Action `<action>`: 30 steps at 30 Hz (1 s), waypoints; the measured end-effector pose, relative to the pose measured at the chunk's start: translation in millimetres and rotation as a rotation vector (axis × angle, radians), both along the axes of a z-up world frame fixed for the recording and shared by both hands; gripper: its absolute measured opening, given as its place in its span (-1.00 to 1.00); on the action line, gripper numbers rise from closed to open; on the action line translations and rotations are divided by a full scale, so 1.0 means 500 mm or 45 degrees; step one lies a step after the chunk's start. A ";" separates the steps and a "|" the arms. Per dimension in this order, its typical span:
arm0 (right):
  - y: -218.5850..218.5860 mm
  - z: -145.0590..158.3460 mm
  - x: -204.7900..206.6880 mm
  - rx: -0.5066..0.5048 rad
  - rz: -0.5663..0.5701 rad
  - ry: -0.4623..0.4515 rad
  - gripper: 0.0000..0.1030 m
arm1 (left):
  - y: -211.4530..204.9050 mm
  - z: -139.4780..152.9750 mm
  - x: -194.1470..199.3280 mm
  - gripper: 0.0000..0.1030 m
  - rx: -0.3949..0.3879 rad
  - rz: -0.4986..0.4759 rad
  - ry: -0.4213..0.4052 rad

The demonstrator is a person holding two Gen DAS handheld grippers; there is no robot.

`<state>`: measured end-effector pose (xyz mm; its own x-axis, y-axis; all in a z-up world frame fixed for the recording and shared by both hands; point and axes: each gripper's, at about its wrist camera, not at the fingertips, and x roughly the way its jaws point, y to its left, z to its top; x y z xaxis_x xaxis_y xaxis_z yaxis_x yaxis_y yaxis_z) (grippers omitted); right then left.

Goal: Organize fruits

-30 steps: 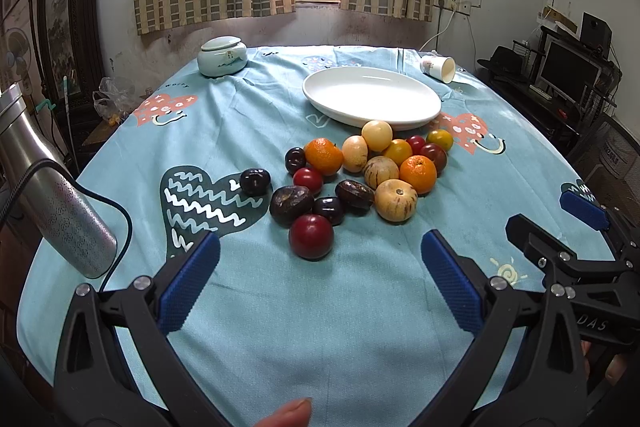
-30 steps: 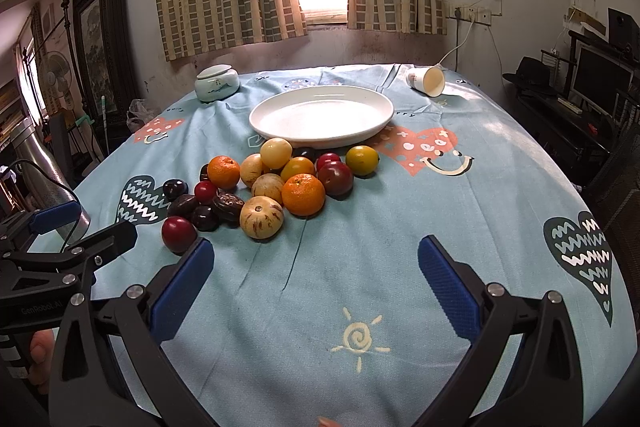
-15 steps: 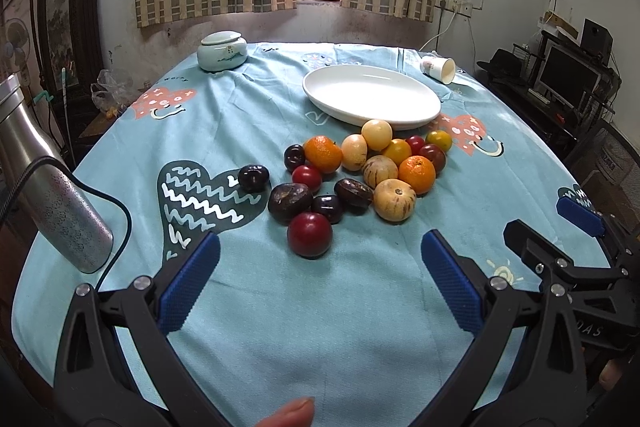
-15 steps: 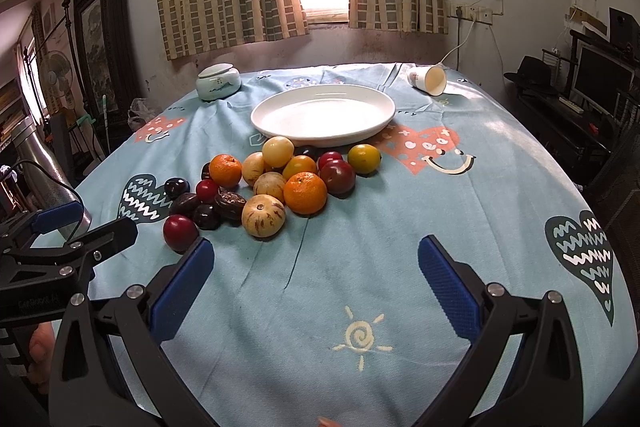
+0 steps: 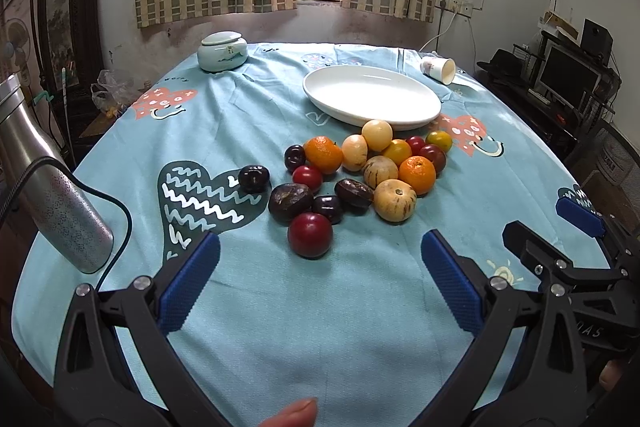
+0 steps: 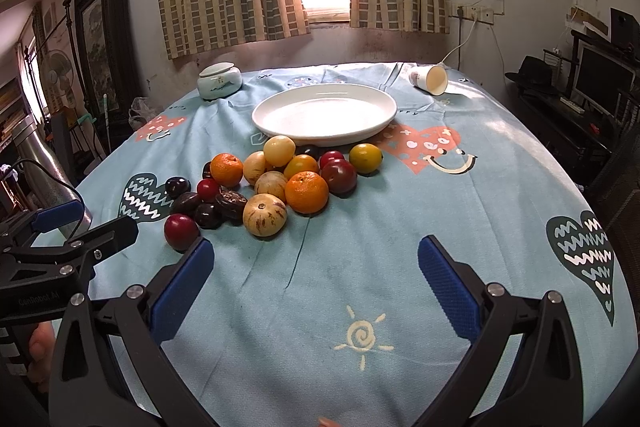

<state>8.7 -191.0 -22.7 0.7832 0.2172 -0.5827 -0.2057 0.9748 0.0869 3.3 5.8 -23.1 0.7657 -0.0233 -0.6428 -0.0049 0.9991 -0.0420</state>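
Observation:
Several fruits lie heaped mid-table: a red plum point(image 5: 310, 235) point(image 6: 181, 226) nearest, two oranges point(image 5: 417, 174) point(image 6: 307, 191), striped pale melons point(image 5: 395, 199) point(image 6: 265, 214), dark plums and yellow fruit. Behind the heap sits an empty white oval plate point(image 5: 372, 95) point(image 6: 325, 113). My left gripper point(image 5: 320, 281) is open, hovering just short of the red plum. My right gripper point(image 6: 314, 285) is open too, over bare cloth near the front, right of the heap. Each gripper appears at the edge of the other's view, the right gripper point(image 5: 576, 227) and the left gripper point(image 6: 68, 223).
A light blue patterned cloth point(image 6: 440, 219) covers the table. A lidded ceramic jar point(image 5: 222, 51) stands at the back left, a tipped paper cup point(image 5: 438, 67) at the back right. A metal cylinder with a cable point(image 5: 52, 203) lies at the left edge. Furniture and a monitor point(image 5: 568, 75) stand to the right.
Both grippers have drifted slightly forward toward the fruit heap, still open. The fruits and plate have not moved.

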 end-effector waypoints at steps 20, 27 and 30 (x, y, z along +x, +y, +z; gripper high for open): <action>0.001 0.002 -0.001 0.001 0.000 0.001 0.97 | 0.000 0.000 0.000 0.96 -0.001 -0.001 0.000; -0.002 0.009 -0.002 -0.009 -0.004 0.004 0.97 | 0.004 -0.003 0.002 0.96 0.021 -0.010 -0.001; 0.016 -0.018 0.014 -0.012 0.011 0.051 0.97 | 0.015 -0.027 0.004 0.96 0.068 -0.054 -0.004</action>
